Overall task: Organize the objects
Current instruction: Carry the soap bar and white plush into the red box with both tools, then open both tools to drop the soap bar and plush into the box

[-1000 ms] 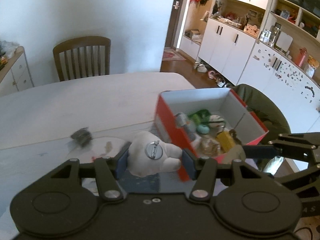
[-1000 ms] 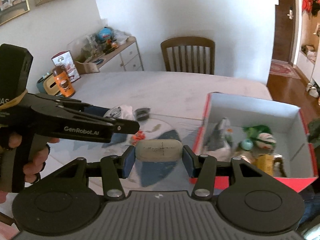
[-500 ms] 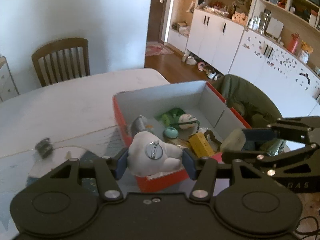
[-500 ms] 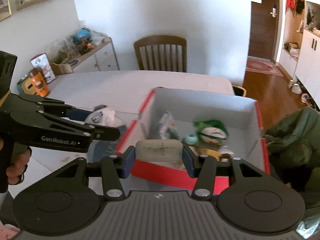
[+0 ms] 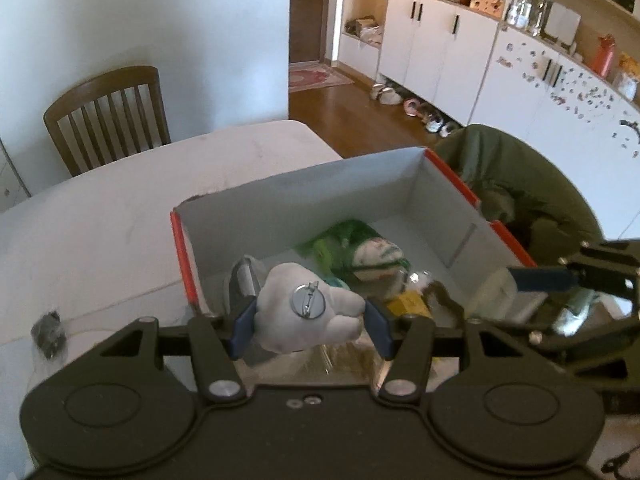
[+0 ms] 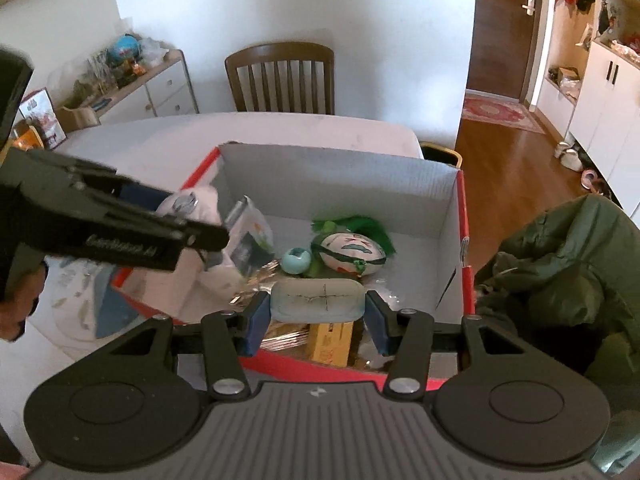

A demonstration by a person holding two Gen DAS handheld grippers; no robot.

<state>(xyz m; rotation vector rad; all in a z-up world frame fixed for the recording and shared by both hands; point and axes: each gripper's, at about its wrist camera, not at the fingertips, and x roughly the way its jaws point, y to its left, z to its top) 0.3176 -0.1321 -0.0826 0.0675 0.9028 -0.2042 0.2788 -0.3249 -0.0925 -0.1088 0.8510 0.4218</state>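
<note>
My left gripper (image 5: 306, 322) is shut on a white plush brooch with a metal pin (image 5: 308, 306), held over the near left corner of the red box (image 5: 182, 248). In the right wrist view that left gripper (image 6: 188, 216) reaches in from the left with the white plush (image 6: 200, 204). My right gripper (image 6: 318, 318) is shut on a pale grey oblong eraser-like block (image 6: 318, 300), above the near rim of the red box (image 6: 464, 216). Inside the box lie a green-haired doll head (image 6: 352, 248), a teal ball (image 6: 296, 260), a yellow packet (image 6: 330, 342) and a pouch (image 6: 248, 232).
The box stands on a white table (image 5: 100, 220) near its right edge. A small dark object (image 5: 48, 330) lies on the table at left. A green jacket on a chair (image 6: 560, 272) is right of the box. A wooden chair (image 6: 280, 78) stands behind the table.
Both grippers have moved right and forward, from over the table to above the box, each still holding its object.
</note>
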